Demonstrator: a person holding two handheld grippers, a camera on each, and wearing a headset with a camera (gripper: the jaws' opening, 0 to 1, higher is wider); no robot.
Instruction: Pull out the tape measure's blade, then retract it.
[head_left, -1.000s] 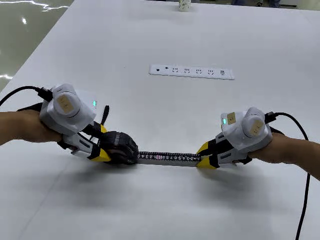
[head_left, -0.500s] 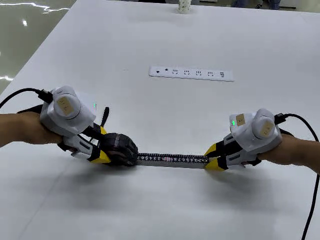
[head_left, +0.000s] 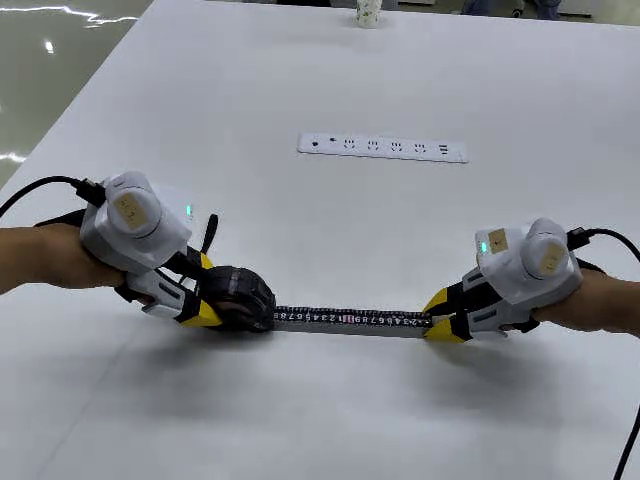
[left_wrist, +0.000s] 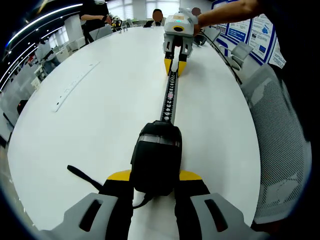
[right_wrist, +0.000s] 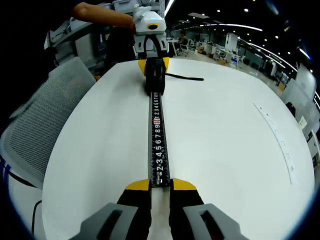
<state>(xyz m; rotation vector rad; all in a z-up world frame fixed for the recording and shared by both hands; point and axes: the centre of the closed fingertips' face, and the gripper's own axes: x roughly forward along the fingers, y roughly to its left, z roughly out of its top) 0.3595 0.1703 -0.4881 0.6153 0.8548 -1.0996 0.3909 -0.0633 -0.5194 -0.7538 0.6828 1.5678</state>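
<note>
A black tape measure case (head_left: 238, 296) rests on the white table (head_left: 330, 80), and my left gripper (head_left: 205, 290) is shut on it. In the left gripper view the case (left_wrist: 156, 156) sits between the yellow-tipped jaws. Its black blade (head_left: 350, 319) with white numbers runs right across the tabletop to my right gripper (head_left: 442, 315), which is shut on the blade's end. The right gripper view has the blade (right_wrist: 158, 145) stretching away from my right gripper (right_wrist: 160, 184) to the case (right_wrist: 155, 75). A black wrist strap (left_wrist: 85, 176) trails from the case.
A white power strip (head_left: 382, 147) lies flat on the table beyond the grippers. A white cup (head_left: 369, 11) stands at the far edge. Black cables (head_left: 40, 185) run from both grippers. A grey mesh chair (left_wrist: 280, 150) stands by the table edge. People sit at the far end.
My right gripper has moved right with the blade's end, drawing more blade out of the case. The left gripper and case have stayed put.
</note>
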